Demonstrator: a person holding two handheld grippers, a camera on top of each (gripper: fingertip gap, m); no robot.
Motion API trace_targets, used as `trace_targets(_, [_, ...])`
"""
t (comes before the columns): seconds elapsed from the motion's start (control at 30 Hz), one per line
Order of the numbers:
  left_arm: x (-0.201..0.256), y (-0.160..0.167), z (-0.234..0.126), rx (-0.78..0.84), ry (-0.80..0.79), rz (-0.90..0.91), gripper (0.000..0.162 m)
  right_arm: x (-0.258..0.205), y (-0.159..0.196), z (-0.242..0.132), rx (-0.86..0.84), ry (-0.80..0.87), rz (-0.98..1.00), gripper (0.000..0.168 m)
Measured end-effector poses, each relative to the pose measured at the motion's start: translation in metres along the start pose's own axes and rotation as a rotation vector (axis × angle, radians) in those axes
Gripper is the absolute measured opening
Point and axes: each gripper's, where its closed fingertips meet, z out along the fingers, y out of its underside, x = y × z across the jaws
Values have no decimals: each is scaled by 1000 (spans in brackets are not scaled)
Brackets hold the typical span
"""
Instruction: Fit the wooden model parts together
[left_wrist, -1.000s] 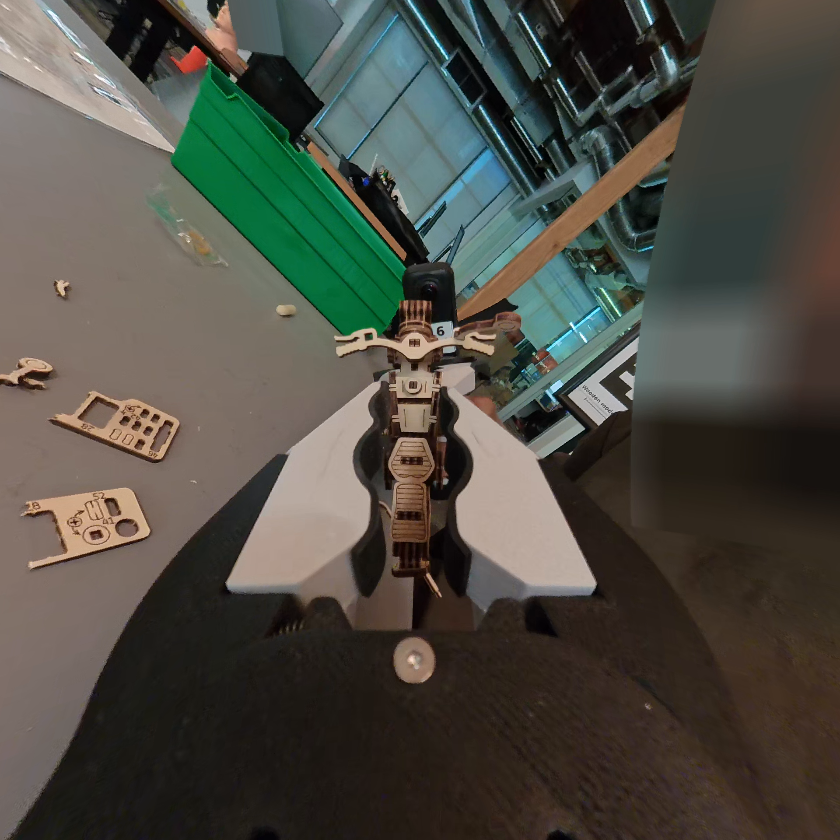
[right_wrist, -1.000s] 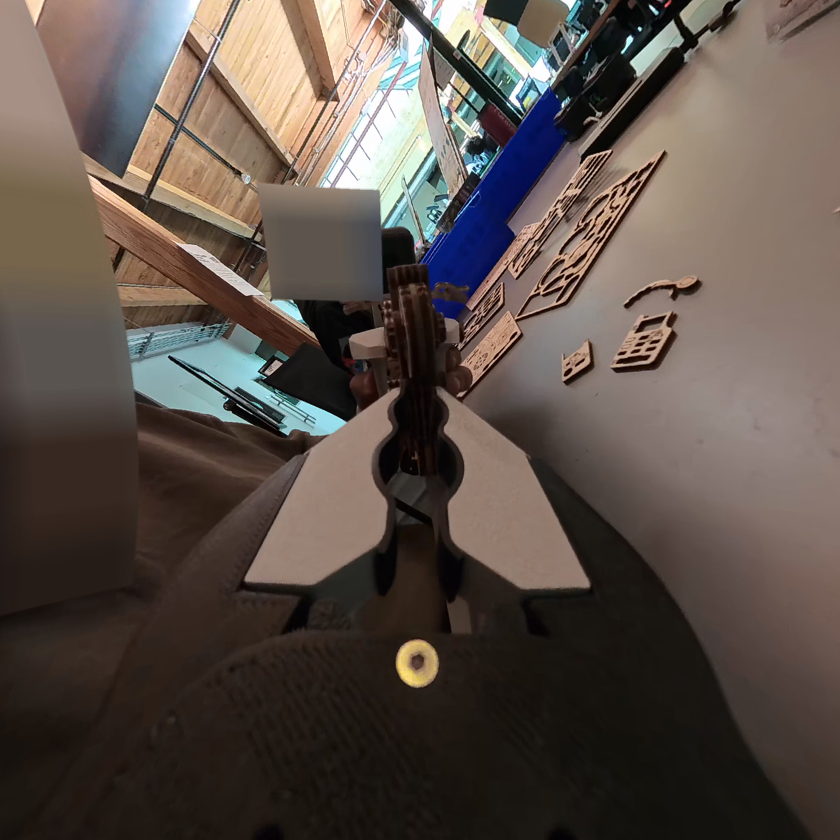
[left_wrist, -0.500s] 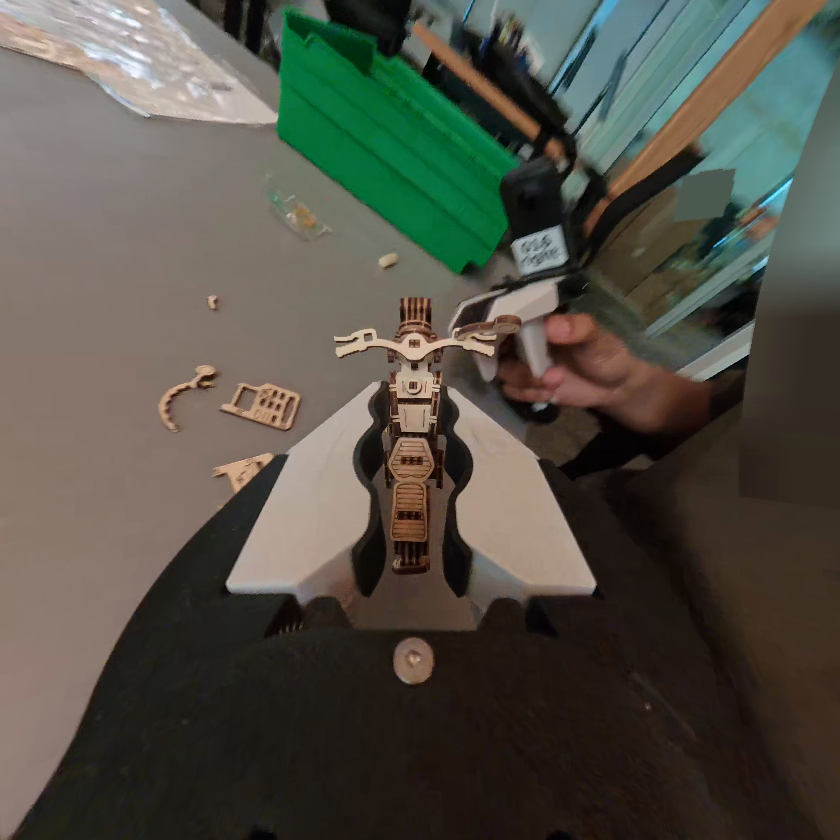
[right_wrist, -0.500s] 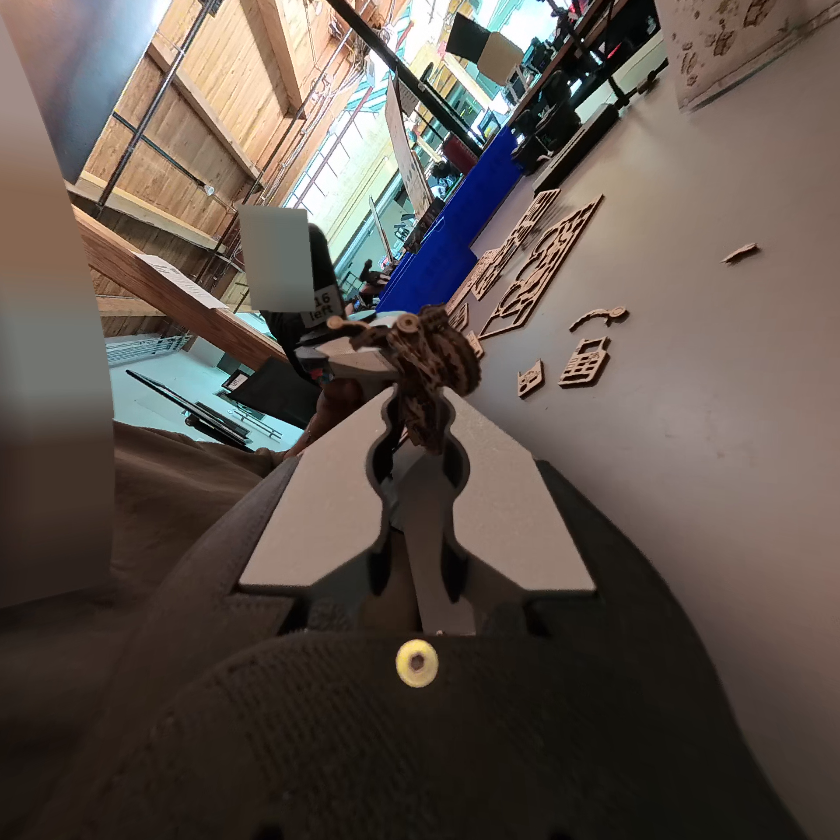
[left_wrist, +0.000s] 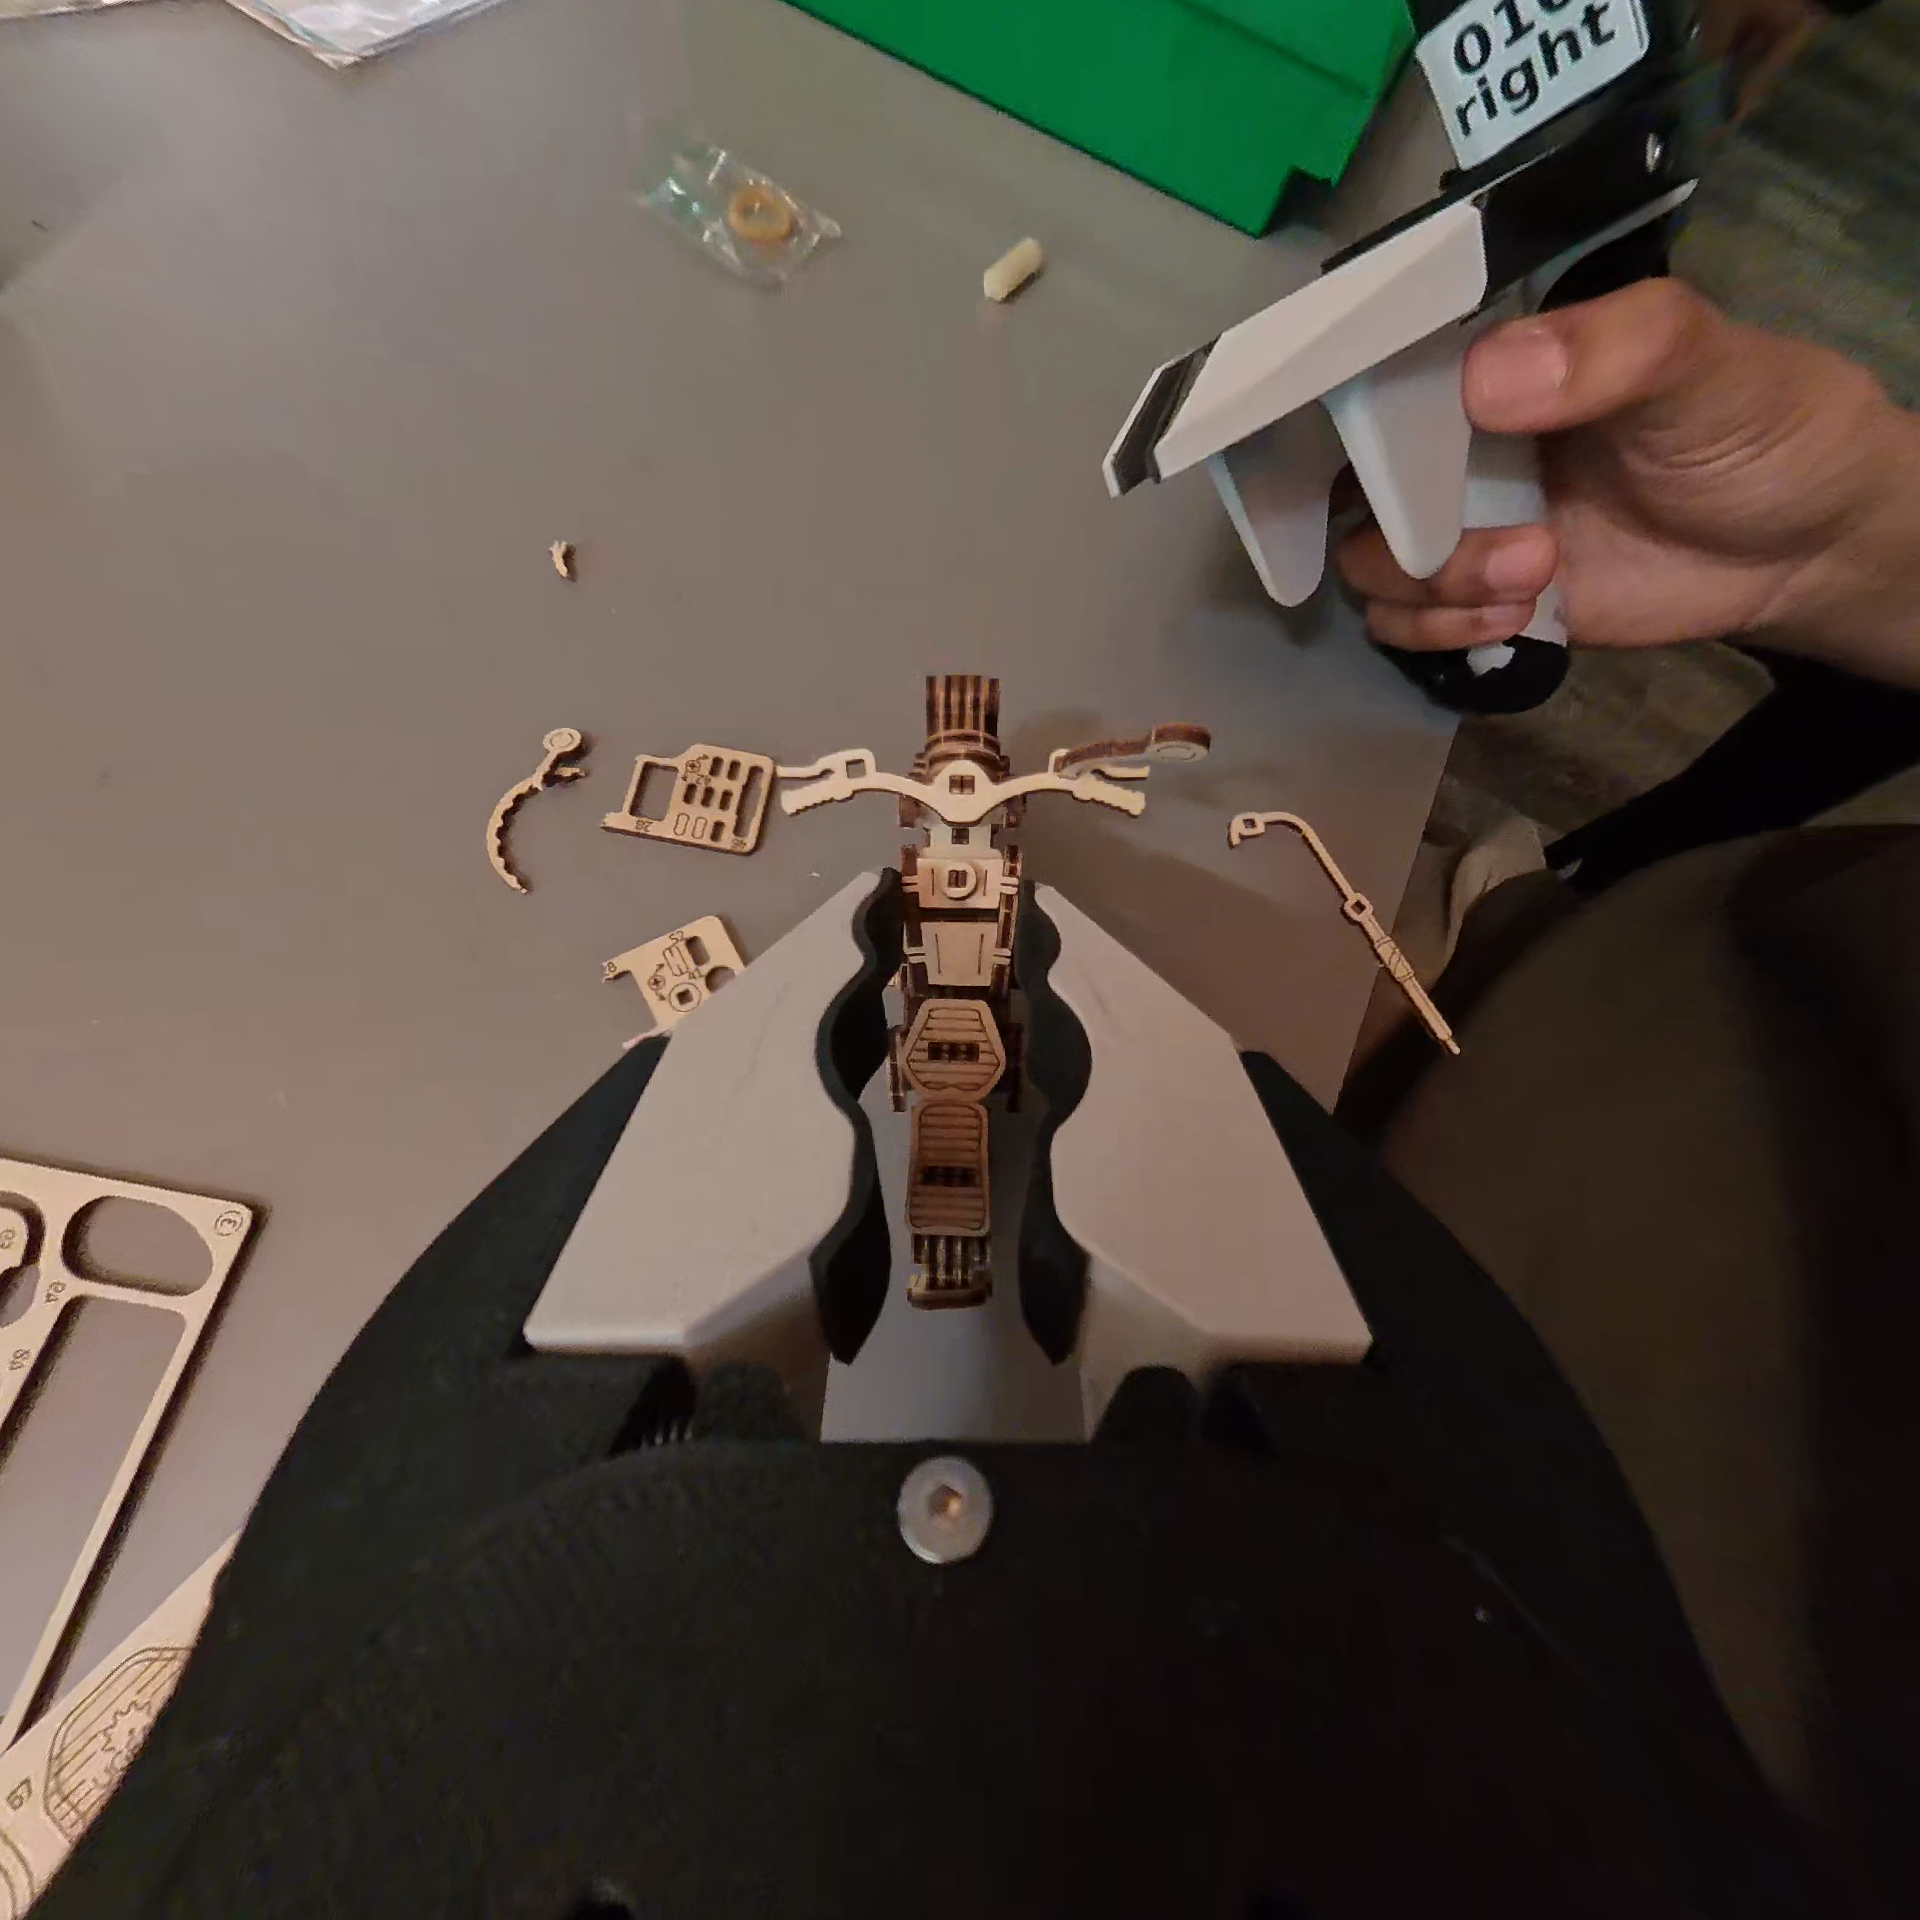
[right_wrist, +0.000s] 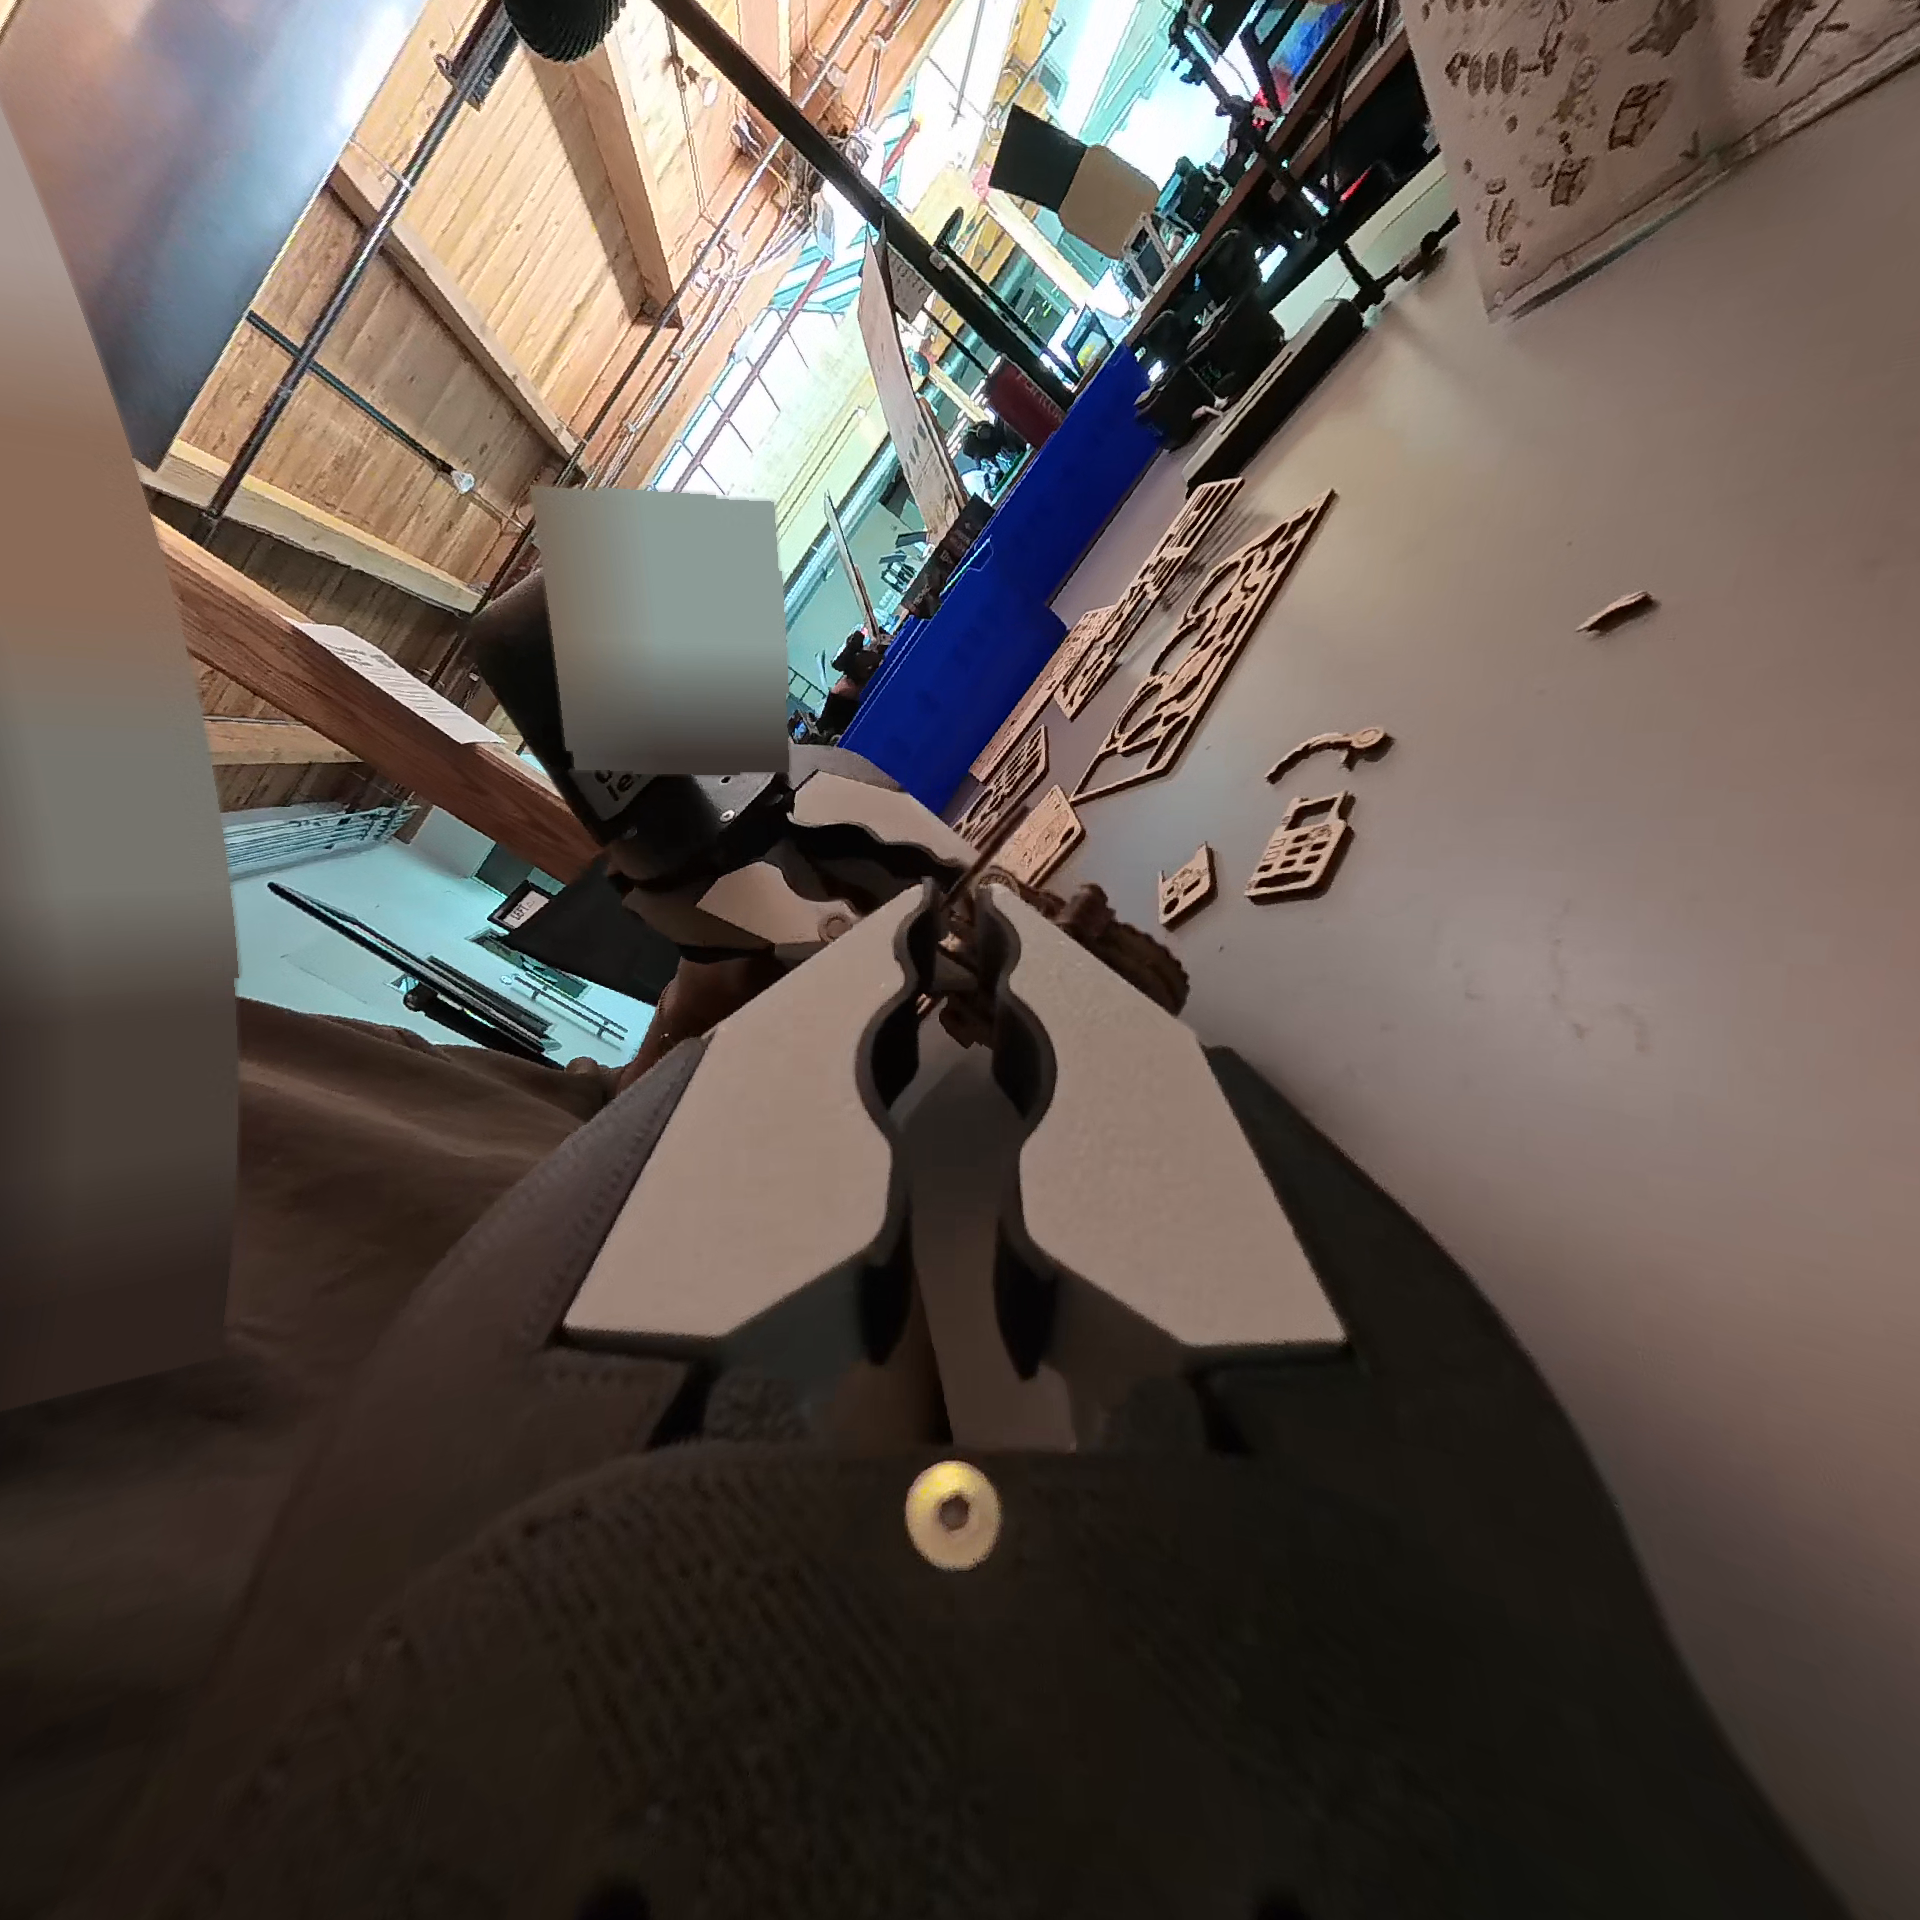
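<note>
1. The left gripper (left_wrist: 951, 1049) clamps the wooden motorcycle model (left_wrist: 954, 997) above the grey table (left_wrist: 312, 520).
2. The right gripper (right_wrist: 951, 920) appears closed, empty.
3. Risk: excess squeeze could snap the thin handlebar (left_wrist: 961, 792).
4. A loose mirror rod (left_wrist: 1340, 904) lies near the table edge; a nudge could drop it.

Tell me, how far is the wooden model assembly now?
Mostly built: the motorcycle model, handlebar fitted, sits clamped in the left gripper. The right gripper hovers apart, apparently empty. Left: loose parts on the table, such as the thin rod piece and curved piece.
</note>
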Motion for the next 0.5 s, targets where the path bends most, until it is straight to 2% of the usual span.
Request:
trace_targets(0.2, [8, 2, 3, -20, -9, 81, 18, -3, 5, 2, -53, 15, -80, 7])
trace_targets(0.4, [13, 3, 4, -28, -19, 162, 18, 3, 12, -1, -196, 130, -379, 11])
trace_targets(0.5, [14, 3, 3, -30, -24, 180, 18, -1, 16, 3, -210, 120, -421, 13])
